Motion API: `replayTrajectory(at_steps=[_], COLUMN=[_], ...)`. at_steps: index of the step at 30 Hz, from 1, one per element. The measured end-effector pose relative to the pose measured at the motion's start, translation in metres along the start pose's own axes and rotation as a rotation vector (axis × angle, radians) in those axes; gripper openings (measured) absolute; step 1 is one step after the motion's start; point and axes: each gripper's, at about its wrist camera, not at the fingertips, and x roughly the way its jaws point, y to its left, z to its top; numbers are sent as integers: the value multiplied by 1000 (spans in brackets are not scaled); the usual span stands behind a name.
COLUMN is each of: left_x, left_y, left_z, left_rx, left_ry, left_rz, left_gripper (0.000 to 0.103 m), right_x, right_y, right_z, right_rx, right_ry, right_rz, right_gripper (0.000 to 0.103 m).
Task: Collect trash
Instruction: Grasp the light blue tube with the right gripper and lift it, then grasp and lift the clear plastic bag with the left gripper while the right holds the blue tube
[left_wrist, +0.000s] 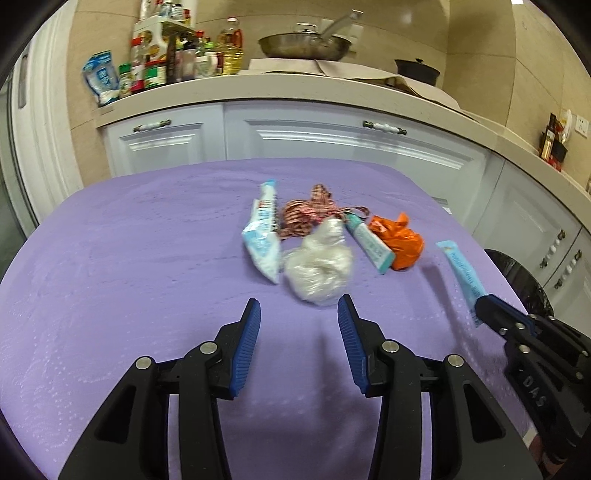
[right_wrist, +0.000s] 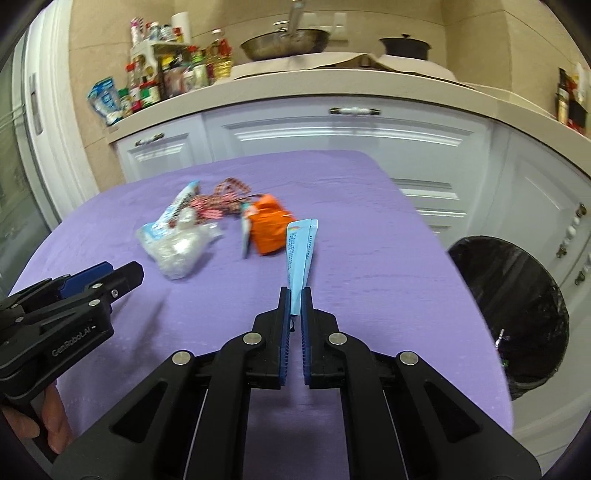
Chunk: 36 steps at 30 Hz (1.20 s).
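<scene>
A long, flat, light-blue plastic sachet (right_wrist: 301, 254) is pinched by its near end between the blue pads of the right gripper (right_wrist: 294, 306), whose jaws are closed tight on it; the rest of the sachet sticks out ahead of the gripper, raised off the purple-covered bench (right_wrist: 369, 266). To the right of this gripper, past the bench edge, a round bin lined with a black bag (right_wrist: 517, 310) stands open, so the sachet looks to be on its way there, though it is not yet over the bin.

The left gripper (left_wrist: 299, 317) hovers with its jaws half apart and nothing between them. Just ahead of it and slightly right lies a crumpled wad of clear plastic film (left_wrist: 319, 266). Beyond that, a white-and-blue snack wrapper (left_wrist: 263, 236) lies ahead of the left finger, a tangle of red checked ribbon (left_wrist: 310, 212) sits farther ahead, and a teal-and-white tube-shaped packet (left_wrist: 369, 240) and a scrunched orange plastic bag (left_wrist: 400, 240) lie ahead to the right.

My reading is that the job is in its early part: one piece is in hand, five remain on the bench, and what the bin already holds cannot be made out. The film wad seems the left gripper's likely next pick.
</scene>
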Motion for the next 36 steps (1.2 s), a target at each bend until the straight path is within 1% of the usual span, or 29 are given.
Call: replayTrajectory(at_steps=[4, 7, 9, 13, 17, 19, 20, 21, 22, 29, 33, 36], left_x=[12, 26, 33, 41, 46, 47, 47, 46, 46, 33, 30, 29], left_y=[-16, -24, -27, -30, -33, -34, -34, -35, -35, -34, -31, -29], left_z=[5, 9, 11, 17, 18, 17, 17, 17, 17, 13, 12, 16], left_rx=[27, 24, 26, 18, 38, 45, 47, 52, 56, 56, 37, 23], left_ry=[12, 40, 51, 67, 83, 87, 88, 88, 88, 65, 73, 64], left_rz=[8, 7, 18, 25, 33, 35, 31, 24, 20, -13, -14, -3], left_gripper=[44, 44, 44, 44, 42, 23, 17, 5, 1, 1, 1, 3], right_x=[-2, -1, -1, 0, 2, 2, 2, 2, 2, 2, 4, 7], right_y=[-20, -31, -38, -45, -50, -52, -52, -52, -52, -52, -55, -56], right_z=[2, 3, 3, 3, 3, 3, 2, 2, 2, 2, 7, 13], right_rx=[25, 36, 46, 54, 63, 66, 68, 69, 70, 70, 68, 65], right_ry=[-12, -14, -16, -16, -13, -13, -14, -14, -14, -15, -21, -29], right_rz=[-10, -14, -13, -9, -4, -2, -2, -3, -3, -7, -14, -14], right_gripper=[6, 6, 6, 6, 6, 6, 6, 6, 6, 6, 6, 6])
